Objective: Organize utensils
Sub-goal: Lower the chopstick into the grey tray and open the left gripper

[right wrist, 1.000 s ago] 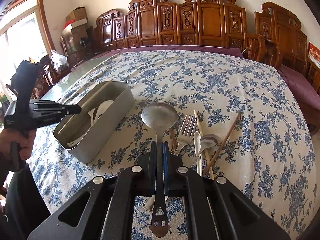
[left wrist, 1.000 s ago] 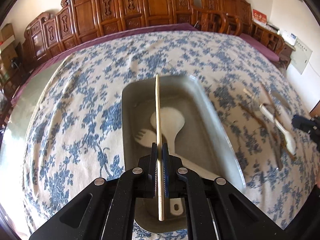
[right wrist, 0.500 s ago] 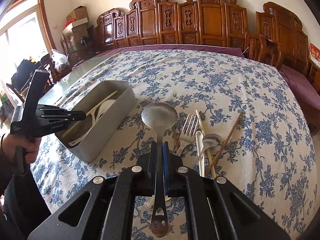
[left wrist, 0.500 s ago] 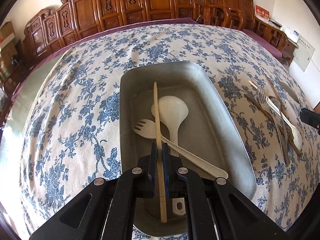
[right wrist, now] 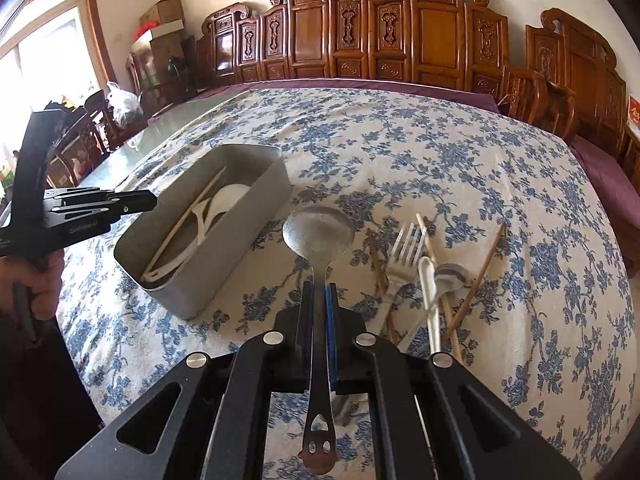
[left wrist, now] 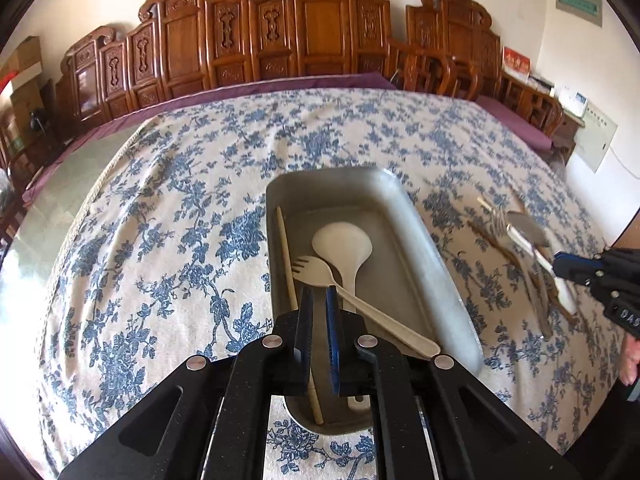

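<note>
A grey metal tray (left wrist: 440, 276) lies on the blue-flowered cloth. In it are a white ladle (left wrist: 342, 240), a white fork (left wrist: 320, 270) and a pale chopstick (left wrist: 286, 256) along its left wall. My left gripper (left wrist: 319, 296) hangs over the tray's near end, its jaws nearly together with nothing between them. Seen from the right wrist, it (right wrist: 150, 200) hovers at the tray's (right wrist: 240, 248) left side. My right gripper (right wrist: 319, 292) is shut on the handle of a large metal spoon (right wrist: 318, 228), held above the cloth.
Right of the tray lies a loose pile: a metal fork (right wrist: 406, 244), a white spoon (right wrist: 428, 280), a small metal spoon (right wrist: 450, 274) and several chopsticks (right wrist: 486, 264). Carved wooden chairs (right wrist: 436, 36) line the table's far side. A person's hand (right wrist: 44, 288) holds the left gripper.
The chopstick has left my left gripper's jaws and now lies in the tray along its left wall. The left gripper has drawn back and up. The right gripper has kept still with the spoon.
</note>
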### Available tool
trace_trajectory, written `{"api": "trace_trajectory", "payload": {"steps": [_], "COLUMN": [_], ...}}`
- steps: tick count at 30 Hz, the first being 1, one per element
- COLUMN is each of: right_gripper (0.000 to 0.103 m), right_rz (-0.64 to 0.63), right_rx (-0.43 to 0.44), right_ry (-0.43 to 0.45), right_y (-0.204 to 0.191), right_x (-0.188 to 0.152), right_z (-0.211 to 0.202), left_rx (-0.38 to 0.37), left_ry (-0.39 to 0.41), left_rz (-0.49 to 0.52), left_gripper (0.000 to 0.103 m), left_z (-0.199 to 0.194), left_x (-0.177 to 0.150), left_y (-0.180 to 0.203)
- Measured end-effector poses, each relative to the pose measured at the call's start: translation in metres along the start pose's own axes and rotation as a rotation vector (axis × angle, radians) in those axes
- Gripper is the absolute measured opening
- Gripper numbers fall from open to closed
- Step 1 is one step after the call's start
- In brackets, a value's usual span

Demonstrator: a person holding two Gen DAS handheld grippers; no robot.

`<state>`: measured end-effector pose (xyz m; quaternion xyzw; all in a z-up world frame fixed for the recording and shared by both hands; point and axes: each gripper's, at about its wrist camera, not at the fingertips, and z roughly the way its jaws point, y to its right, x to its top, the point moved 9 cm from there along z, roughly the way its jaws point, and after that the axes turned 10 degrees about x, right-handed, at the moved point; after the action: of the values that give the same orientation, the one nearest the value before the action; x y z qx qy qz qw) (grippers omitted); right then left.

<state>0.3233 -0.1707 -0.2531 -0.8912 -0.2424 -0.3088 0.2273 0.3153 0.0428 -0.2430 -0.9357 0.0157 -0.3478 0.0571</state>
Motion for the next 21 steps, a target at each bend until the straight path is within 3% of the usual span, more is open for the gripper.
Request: {"api": "trace_trajectory", "payload": {"steps": [9, 12, 18, 21], "right_gripper": [0.007, 0.007, 0.007, 0.007], "right_rz": [-0.024, -0.029, -0.026, -0.033], "right_rx": [0.036, 0.047, 0.074, 0.084], "right_ry": [0.006, 0.008, 0.019, 0.019], "right_y": [-0.036, -0.049, -0.071, -0.082], "right_x": [0.019, 0.026, 0.044, 0.054], "right_z": [0.01, 0.015, 0.027, 0.034], "left_rx": [-0.024, -0.025, -0.005, 0.007], "left_ry": [0.057, 0.06, 0.063, 0.069], "left_rz": [-0.023, -0.035, -0.051, -0.062], "left_gripper": [0.006, 0.014, 0.017, 0.03], "left_z": [-0.02, -0.021, -0.02, -0.02], "left_x": [0.005, 0.005, 0.006, 0.006], "left_y": [-0.007, -0.013, -0.028, -0.036]}}
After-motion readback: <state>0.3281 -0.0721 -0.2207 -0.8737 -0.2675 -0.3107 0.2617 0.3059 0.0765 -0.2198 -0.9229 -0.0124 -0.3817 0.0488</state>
